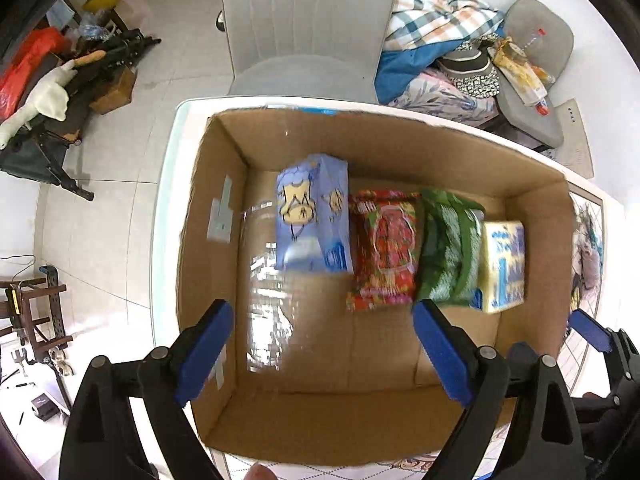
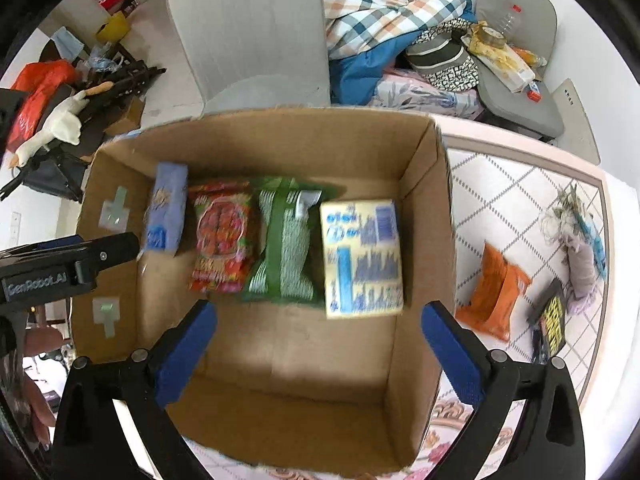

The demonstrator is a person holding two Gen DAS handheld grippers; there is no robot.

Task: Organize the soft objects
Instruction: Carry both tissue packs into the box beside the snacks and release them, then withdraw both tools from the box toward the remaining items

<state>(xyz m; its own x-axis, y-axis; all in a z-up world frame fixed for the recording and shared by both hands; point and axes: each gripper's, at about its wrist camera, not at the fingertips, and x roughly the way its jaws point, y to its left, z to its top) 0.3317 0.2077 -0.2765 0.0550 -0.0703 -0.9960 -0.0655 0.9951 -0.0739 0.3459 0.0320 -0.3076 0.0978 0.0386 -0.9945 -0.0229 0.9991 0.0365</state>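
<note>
An open cardboard box (image 1: 224, 184) (image 2: 424, 184) stands on the table. In it lie in a row a blue pack (image 1: 312, 216) (image 2: 166, 208), a red pack (image 1: 386, 248) (image 2: 222, 236), a green pack (image 1: 448, 248) (image 2: 286, 244) and a yellow pack (image 1: 504, 264) (image 2: 362, 256). My left gripper (image 1: 320, 352) hovers open and empty above the box's near half. My right gripper (image 2: 320, 352) is also open and empty above the box. An orange pack (image 2: 494, 296) and a black-and-yellow pack (image 2: 552, 320) lie on the tablecloth to the right of the box.
A grey-white chair (image 1: 308, 28) (image 2: 256, 32) stands behind the table. Piled clothes (image 2: 384, 8) and a cluttered grey seat (image 2: 516, 52) are at the back right. Bags, a plush goose (image 2: 60, 124) and stands crowd the floor at left. A crumpled cloth (image 2: 576, 240) lies at the table's right edge.
</note>
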